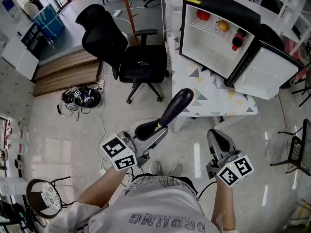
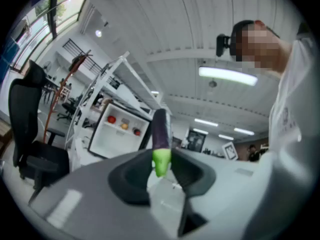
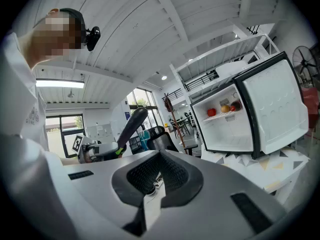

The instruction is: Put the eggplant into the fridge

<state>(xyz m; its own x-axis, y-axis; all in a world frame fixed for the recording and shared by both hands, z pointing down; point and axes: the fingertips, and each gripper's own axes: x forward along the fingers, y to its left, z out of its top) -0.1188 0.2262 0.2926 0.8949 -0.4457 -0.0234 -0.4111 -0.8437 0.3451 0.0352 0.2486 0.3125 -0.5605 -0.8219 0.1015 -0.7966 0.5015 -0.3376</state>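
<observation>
Head view: black wire frame [image 1: 297,147] at 3 o'clock is cut by the right edge. Three items [image 1: 223,26] on the fridge [image 1: 221,6] shelf at 1 o'clock are too small to identify.

Eggplant [image 1: 176,107]: long, dark purple and glossy, with a bright green stem cap. It is off any surface, clamped at the stem end between the jaws of the left gripper [image 1: 154,130], and its body tilts up and away towards the fridge [image 1: 228,6], well apart from it. Fridge: small, black shell, white inside, standing on a white triangle-print table [image 1: 214,98]. Its door is swung wide open to the right. Small red, orange and dark fruits [image 1: 222,25] sit on the upper shelf, and the space below is bare.
</observation>
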